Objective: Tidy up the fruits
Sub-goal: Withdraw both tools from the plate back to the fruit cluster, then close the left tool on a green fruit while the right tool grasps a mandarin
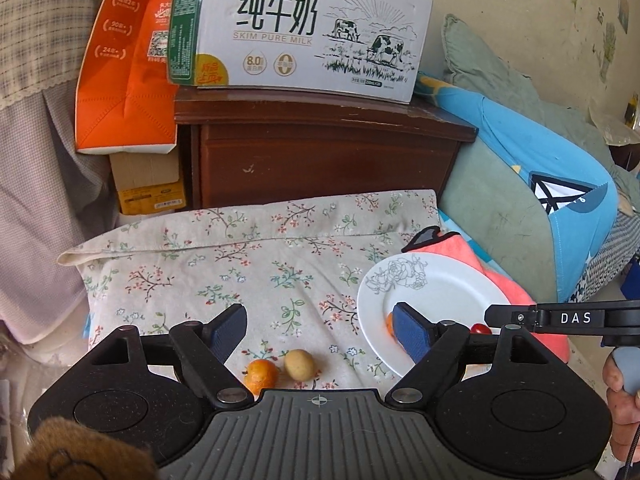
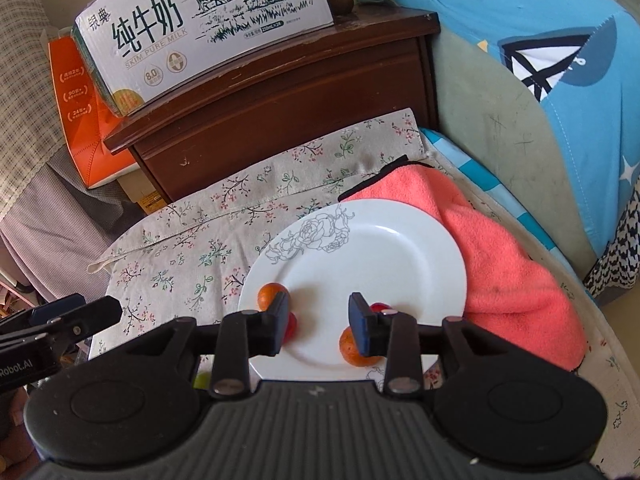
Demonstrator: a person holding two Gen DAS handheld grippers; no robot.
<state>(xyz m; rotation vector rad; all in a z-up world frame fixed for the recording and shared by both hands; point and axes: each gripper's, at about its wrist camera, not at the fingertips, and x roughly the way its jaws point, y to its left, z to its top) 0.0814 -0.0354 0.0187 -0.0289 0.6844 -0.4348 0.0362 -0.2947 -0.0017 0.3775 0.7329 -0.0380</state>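
Jaws of both tools spread wide, nothing between the pads. Left gripper (image 1: pixel 320 336) hangs over the floral cloth (image 1: pixel 224 256); right gripper (image 2: pixel 319 326) hangs over the near half of the white plate (image 2: pixel 360 248).

Loose on the cloth, just ahead of the left tool: a small orange (image 1: pixel 261 374) and, just beside it on the right, a tan oval fruit (image 1: pixel 299 365), long axis roughly upright in the view and leaning a little right. Whether the two touch I cannot tell.

On the plate, right wrist view: an orange at the left rim (image 2: pixel 269 294), a second orange at the near rim (image 2: pixel 351 350) partly behind the right finger, a red fruit (image 2: pixel 291 324) peeking out beside the left finger, another red bit (image 2: pixel 378 307) behind the right finger. Round ones; no axis to speak of.

Surface: soft, rumpled, cloth-covered. A coral towel (image 2: pixel 500 264) lies under the plate's far right edge. Behind, a dark wooden cabinet (image 1: pixel 320 152) carrying a milk carton box (image 1: pixel 304 28), an orange box (image 1: pixel 124 64) to its left. Blue and green bedding (image 1: pixel 532 184) bunched at the right.
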